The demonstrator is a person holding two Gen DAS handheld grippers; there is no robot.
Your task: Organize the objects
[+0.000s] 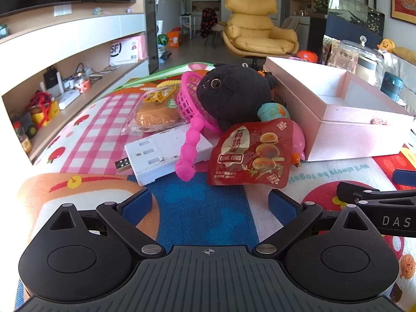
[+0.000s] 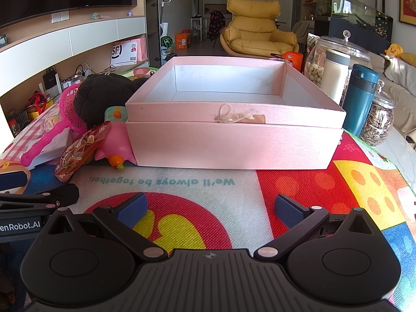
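An open, empty pink box (image 2: 234,143) stands on the patterned mat; it shows at the right in the left wrist view (image 1: 338,119). Left of it lies a pile: a black plush toy (image 1: 234,93), a red quail-egg packet (image 1: 252,153), a pink toy net (image 1: 192,130), a white USB power strip (image 1: 166,153), a wrapped bun (image 1: 156,111) and a pink toy (image 2: 117,140). My left gripper (image 1: 209,205) is open and empty, just short of the packet. My right gripper (image 2: 210,205) is open and empty, in front of the box.
Glass jars (image 2: 338,62) of nuts and seeds and a teal flask (image 2: 362,98) stand right of the box near the table edge. A shelf unit (image 1: 65,83) runs along the left. A yellow armchair (image 2: 254,33) stands far behind.
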